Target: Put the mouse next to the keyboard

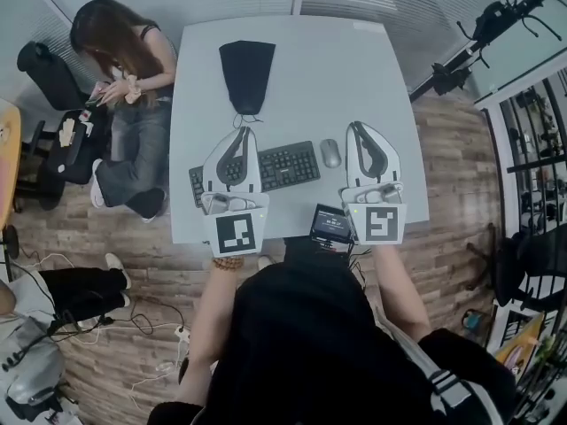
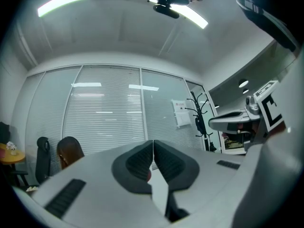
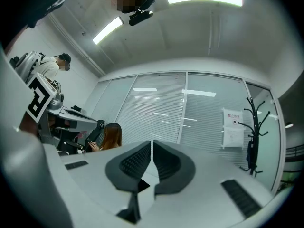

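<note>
1. Two tongs showed in the head view, both over the near half of the table (image 1: 292, 51). Left tongs (image 1: 242, 134) hung above the left part of the keyboard (image 1: 283, 166). Right tongs (image 1: 355, 128) were just right of the mouse (image 1: 330, 152). Mouse lay on the table just beside the keyboard's right end, gripped by nothing. Black bag (image 1: 246, 73) sat behind the keyboard, and a small screen device (image 1: 330, 225) sat at the near edge.
2. Left gripper view: left tongs (image 2: 153, 146) were pressed together with nothing between them, and window blinds (image 2: 104, 113) were beyond.
3. Right gripper view: right tongs (image 3: 151, 148) were closed tip to tip and empty, with a seated person (image 3: 110, 137) beyond.
</note>
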